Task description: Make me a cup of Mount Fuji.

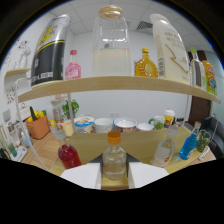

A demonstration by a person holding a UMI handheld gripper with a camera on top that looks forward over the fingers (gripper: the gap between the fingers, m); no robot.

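A clear glass bottle (114,161) with an orange cap stands upright between my two white fingers (82,175), close in front of the camera. My gripper (115,172) appears shut on it, both fingers meeting its sides with no gap showing. The bottle holds a pale clear liquid, and its base sits low over the wooden counter (135,142). Just left of the fingers stands a round red bottle (69,155). To the right, beyond the fingers, are a clear bottle (164,152), a blue bottle (189,145) and a green bottle (202,140).
A wooden shelf (115,83) spans overhead with a large jar of milky liquid (110,47), a black-and-yellow bottle (50,50), a pink bottle (73,65), an amber bottle (145,64) and a white carton (170,47). Bowls (103,125) and cups (169,118) line the counter's back.
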